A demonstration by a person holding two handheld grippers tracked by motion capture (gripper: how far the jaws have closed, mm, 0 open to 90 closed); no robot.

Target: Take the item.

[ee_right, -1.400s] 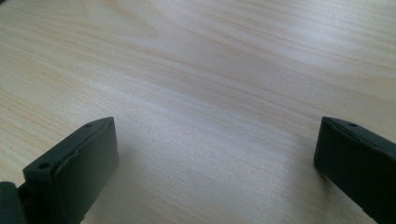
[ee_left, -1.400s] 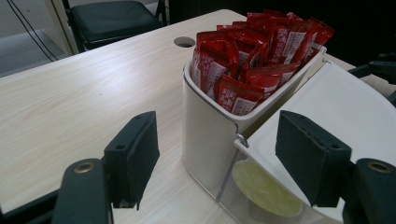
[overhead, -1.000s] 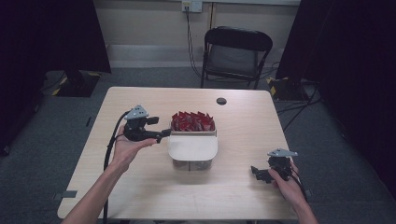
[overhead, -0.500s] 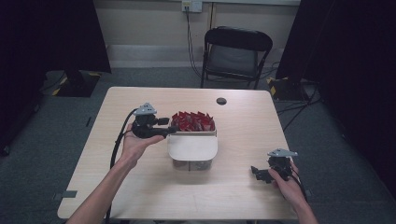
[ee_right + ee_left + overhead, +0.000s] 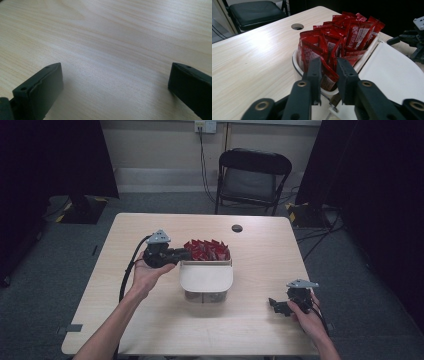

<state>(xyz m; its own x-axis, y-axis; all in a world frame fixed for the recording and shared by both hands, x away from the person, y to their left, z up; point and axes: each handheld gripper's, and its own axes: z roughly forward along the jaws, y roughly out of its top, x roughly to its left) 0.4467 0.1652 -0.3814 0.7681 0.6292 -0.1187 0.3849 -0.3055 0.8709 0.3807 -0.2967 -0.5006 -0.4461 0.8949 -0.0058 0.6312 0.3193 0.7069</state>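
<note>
- The left claw [image 5: 186, 254] is seen in the high view at the left rim of a white container [image 5: 206, 279] that stands near the middle of the counter [image 5: 150, 330].
- The container's rear compartment is packed with upright red packets [image 5: 207, 249]; the front part is covered by a white lid-like panel [image 5: 206, 276].
- In the left gripper view, the left claw [image 5: 329, 72] has its jaws reaching over the container rim [image 5: 295, 65], with the nearest red packet [image 5: 327, 75] between them.
- The left jaws have just been closing and now stand narrow; the packet lies in the gap, and both jaws appear to be against it, though firm contact cannot be confirmed.
- The right claw [image 5: 276, 305] is seen in the high view low over the counter near its front right edge, well apart from the container.
- In the right gripper view, the right claw [image 5: 115, 82] has its jaws spread wide over bare wood grain [image 5: 112, 37], with nothing between them.
- A dark round hole [image 5: 237, 228] is noted in the counter behind the container; a black folding chair [image 5: 252, 177] stands beyond the far edge.
</note>
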